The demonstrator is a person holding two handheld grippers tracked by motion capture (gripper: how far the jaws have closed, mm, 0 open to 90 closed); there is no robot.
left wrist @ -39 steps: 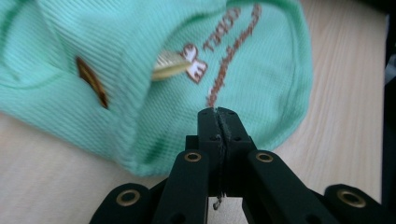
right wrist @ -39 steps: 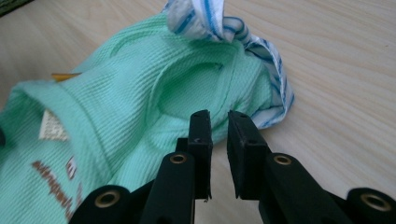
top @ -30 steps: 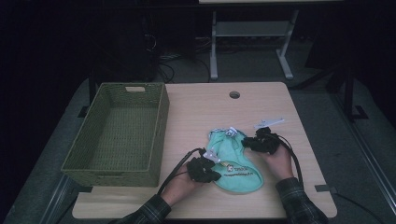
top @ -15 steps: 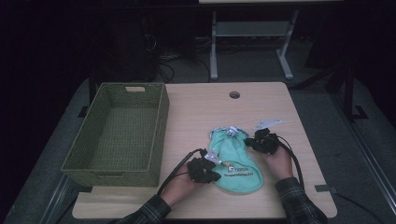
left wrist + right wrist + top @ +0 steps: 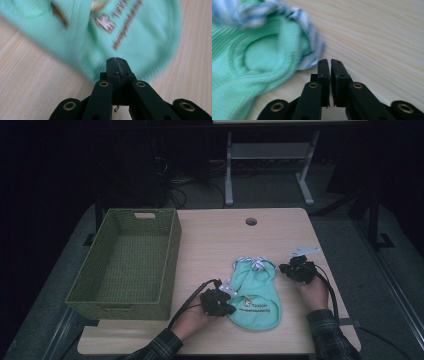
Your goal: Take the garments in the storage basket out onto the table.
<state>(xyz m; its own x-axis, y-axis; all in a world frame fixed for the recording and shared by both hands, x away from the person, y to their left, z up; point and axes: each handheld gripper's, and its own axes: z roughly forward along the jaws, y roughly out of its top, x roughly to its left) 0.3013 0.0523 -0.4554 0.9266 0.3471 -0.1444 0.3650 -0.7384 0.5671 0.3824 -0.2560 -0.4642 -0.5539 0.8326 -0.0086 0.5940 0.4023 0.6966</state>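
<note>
The left gripper (image 5: 116,62) pinches the green shirt (image 5: 255,290) edge; the right gripper (image 5: 330,63), nearly shut and empty, sits just beside its striped collar.

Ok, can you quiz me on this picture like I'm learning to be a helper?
1. In the high view, on which side of the green shirt does the basket sit? A: left. B: right.
2. True or false: the shirt lies inside the basket.
3. What colours are in the shirt's stripy trim?

Key:
1. A.
2. False. It lies on the table.
3. Blue and white.
</note>
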